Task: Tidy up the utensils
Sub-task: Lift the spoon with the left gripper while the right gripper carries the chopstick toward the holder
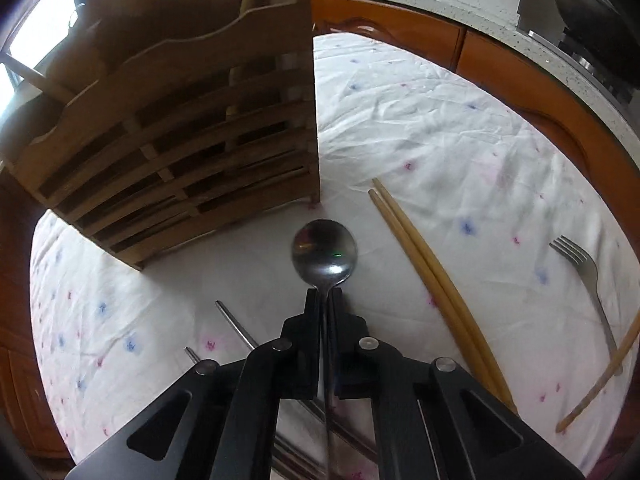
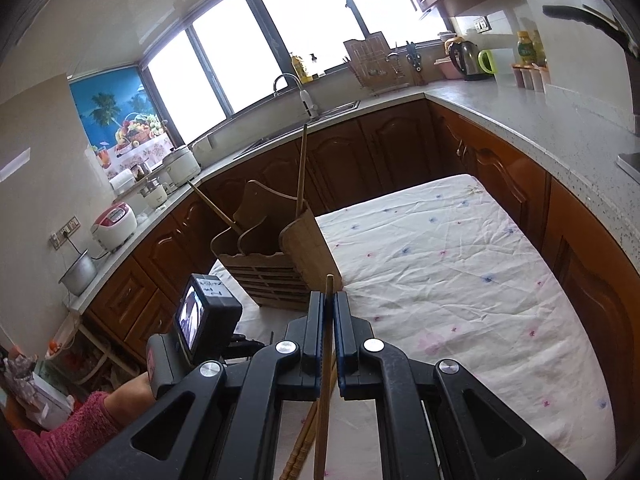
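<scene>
Left gripper [image 1: 325,294]: nearest the left wrist lens, bottom centre of the frame; jaws clamped on the neck of a steel spoon [image 1: 324,250].
Spoon: bowl just past the fingertips, pointing up-frame; its handle runs back between the jaws, so its long axis lies along the gripper.
Wooden holder [image 1: 172,128]: upper left of the left wrist view, standing on the white cloth [image 1: 440,120]; its near lower corner sits up and left of the spoon bowl, close by.
Key relation: judged from this, the spoon must rise and travel up-left to reach the holder's open top, then turn upright; the left hand looks the nearer.
Loose items, left to right: metal chopsticks [image 1: 236,326] low left of the jaws, a bamboo chopstick pair [image 1: 424,272] to the right, a fork [image 1: 588,276] at far right.
Right gripper [image 2: 328,300]: jaws pinched on a single wooden chopstick [image 2: 329,286]; its tip shows just above the fingertips, aimed towards the holder.
Person: pink sleeve [image 2: 76,428] at lower left of the right wrist view.
</scene>
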The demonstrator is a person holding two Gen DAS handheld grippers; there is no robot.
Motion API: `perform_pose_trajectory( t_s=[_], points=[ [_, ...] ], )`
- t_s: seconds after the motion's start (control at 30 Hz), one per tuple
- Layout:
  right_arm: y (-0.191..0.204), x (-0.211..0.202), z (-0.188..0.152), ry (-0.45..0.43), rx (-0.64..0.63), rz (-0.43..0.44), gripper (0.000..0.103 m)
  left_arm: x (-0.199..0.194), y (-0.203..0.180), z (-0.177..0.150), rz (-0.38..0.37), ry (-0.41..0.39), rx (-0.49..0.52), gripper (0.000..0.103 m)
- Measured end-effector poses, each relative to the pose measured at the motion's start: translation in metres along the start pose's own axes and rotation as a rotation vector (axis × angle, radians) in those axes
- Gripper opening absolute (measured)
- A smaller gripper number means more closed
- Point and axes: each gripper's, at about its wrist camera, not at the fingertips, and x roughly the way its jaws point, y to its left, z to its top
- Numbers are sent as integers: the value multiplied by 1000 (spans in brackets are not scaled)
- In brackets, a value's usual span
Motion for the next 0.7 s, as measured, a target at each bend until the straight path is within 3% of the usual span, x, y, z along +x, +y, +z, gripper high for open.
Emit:
perform_pose_trajectory(
  t_s=[0.17, 0.4, 0.7],
  points=[
    [4, -7, 2, -15, -8, 5, 5, -30, 3, -8, -36, -90, -65, 2],
    [15, -16, 9, -47, -24, 29, 5, -101, 11, -24, -60, -280, -171, 2],
    [36, -19, 17, -76, -63, 50, 5, -175, 30, -73, -58, -434, -268, 2]
  ],
)
